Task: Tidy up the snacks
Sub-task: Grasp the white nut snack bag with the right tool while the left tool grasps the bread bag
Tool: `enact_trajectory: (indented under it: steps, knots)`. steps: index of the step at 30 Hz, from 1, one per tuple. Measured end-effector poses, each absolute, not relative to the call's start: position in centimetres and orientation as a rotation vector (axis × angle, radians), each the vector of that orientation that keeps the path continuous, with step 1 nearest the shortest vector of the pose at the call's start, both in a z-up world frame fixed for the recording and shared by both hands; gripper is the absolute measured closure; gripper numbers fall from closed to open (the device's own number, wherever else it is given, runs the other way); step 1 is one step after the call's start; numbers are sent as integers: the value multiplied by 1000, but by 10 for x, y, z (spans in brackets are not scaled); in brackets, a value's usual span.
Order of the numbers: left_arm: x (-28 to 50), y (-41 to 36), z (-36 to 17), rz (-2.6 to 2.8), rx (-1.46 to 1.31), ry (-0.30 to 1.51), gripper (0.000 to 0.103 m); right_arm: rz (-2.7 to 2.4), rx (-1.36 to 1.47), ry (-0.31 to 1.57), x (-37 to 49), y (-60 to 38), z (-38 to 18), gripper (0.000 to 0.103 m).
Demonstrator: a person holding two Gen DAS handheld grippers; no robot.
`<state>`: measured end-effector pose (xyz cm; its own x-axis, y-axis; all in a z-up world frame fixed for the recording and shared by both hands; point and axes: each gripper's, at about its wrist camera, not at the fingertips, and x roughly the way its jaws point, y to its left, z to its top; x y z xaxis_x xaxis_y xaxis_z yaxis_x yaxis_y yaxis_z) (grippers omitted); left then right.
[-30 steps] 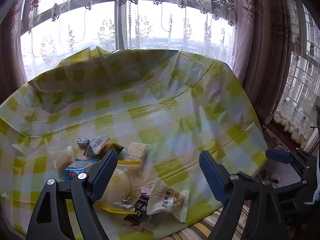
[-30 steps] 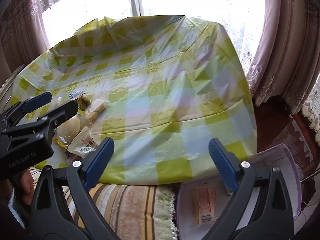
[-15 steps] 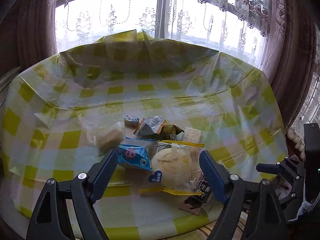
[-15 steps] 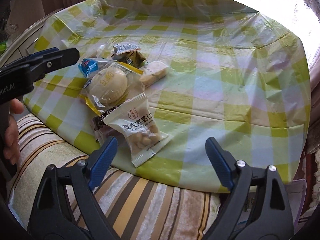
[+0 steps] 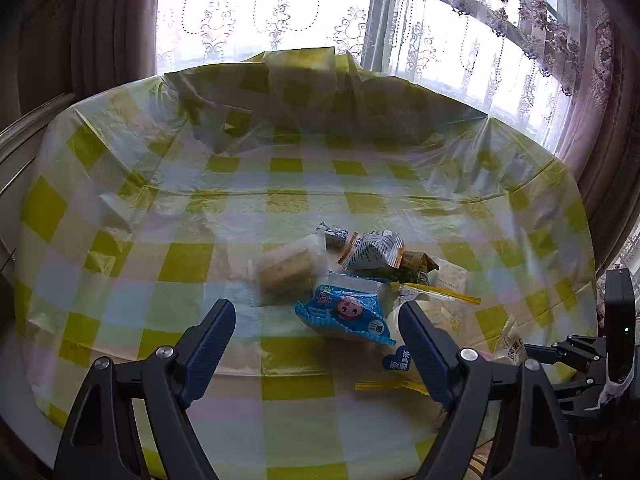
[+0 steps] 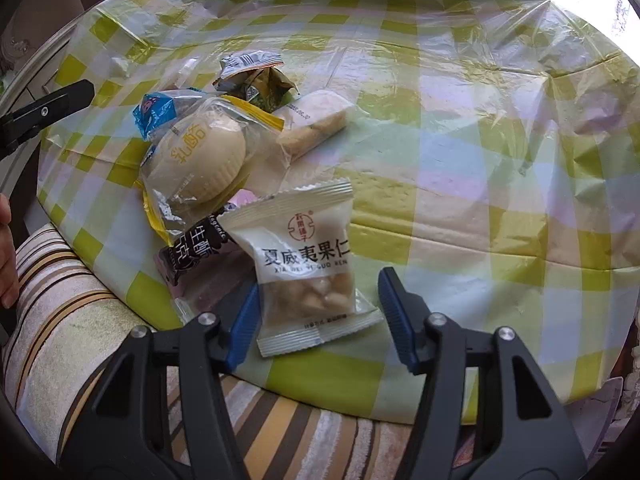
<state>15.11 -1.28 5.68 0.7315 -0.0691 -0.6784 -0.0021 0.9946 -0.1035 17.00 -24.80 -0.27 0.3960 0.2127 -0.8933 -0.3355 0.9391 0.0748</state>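
We had the right hand-held gripper [image 6: 316, 316] closing round the macadamia nut packet [image 6: 306, 264] at the surface [image 6: 460, 216] edge (pads not yet touching); left hand-held gripper [image 5: 316, 344] wide, empty. Risk: slick film slips, pkt drops off.

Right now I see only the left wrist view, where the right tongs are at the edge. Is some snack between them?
Observer: Yes. The white nut packet lies between the right tongs. They are closing, but the pads do not press it yet.
Operator: Does anything cover that packet?
Observer: No. It is on top; its upper left corner overlaps a black packet.
Operator: What else touches the black packet?
Observer: A round cake, in clear wrap with yellow edges, rests partly on it.
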Motion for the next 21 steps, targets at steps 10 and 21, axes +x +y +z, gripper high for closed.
enact_trajectory:
  steps: [10,21]
  knots:
    - [183,15,38,-21,-163,815,18,231,-76,1093,177,-259,-2,55]
    - [233,42,10,-62,-367,901,19,139,-67,1075,182,-262,-2,56]
